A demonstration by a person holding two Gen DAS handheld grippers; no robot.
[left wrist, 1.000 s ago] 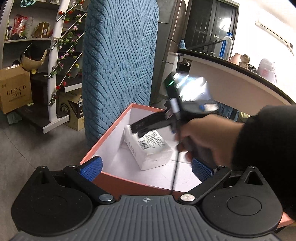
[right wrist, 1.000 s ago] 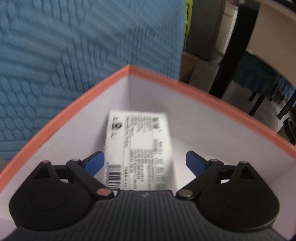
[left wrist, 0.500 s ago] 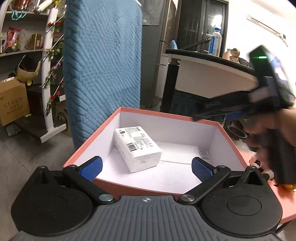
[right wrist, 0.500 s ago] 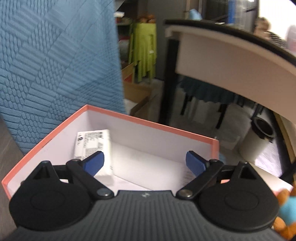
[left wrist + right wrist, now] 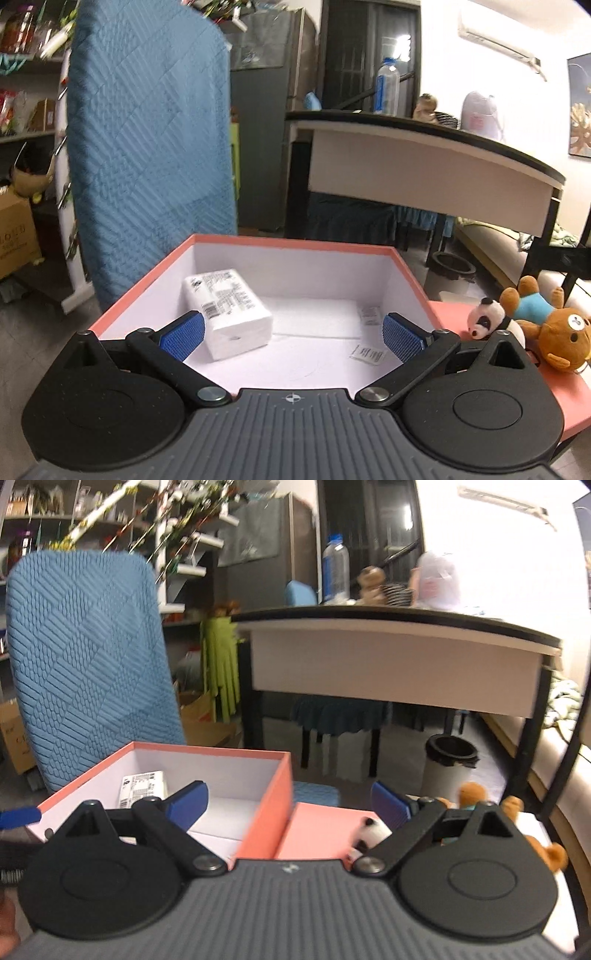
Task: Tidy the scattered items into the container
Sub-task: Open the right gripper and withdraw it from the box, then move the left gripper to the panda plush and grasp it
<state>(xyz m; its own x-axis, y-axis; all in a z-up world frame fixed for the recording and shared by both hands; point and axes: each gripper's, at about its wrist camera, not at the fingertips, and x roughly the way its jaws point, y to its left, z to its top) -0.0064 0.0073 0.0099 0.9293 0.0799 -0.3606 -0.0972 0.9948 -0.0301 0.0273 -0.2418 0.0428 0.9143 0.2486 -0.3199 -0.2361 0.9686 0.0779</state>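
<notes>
Room: cluttered living space; blue quilted chair back (image 5: 147, 147) behind the work area, a dark-topped desk (image 5: 424, 155) further off with a water bottle (image 5: 386, 90) on it, shelves along the left.
Surface: low salmon-pink table (image 5: 321, 834); the container stands at its left end, the right end carries the toys.
Container: open salmon-pink box (image 5: 295, 244) with white inside, walls upright, no lid in view.
Already in: white tissue pack (image 5: 229, 312), lying flat against the box's left wall toward the far left corner; two small paper tags on the box floor near the right wall.
Yet to tidy: panda plush (image 5: 487, 323) and brown bear plush (image 5: 546, 325) in a blue shirt, lying touching each other on the table just beside the box's right wall, toward the right edge.
Left gripper (image 5: 291, 334): tongs apart, nothing between them, hovering over the box's near rim.
Right gripper (image 5: 288, 803): tongs apart, empty, aimed across the box's right wall; panda (image 5: 371, 832) partly hidden behind its right finger, bear (image 5: 476, 794) beyond.
Step in hand (judgement): right gripper reaching for a plush, panda likely first as the nearer.
How to do it well: swing right until the panda sits centred between the pads; come down low over the table; close on the body, not an ear or limb, since soft stuffing squashes and slips. Lift clear of the box wall before crossing; release over the bare floor right of the tissue pack.
Risk: dragging the bear along, or nudging it off the right edge.
</notes>
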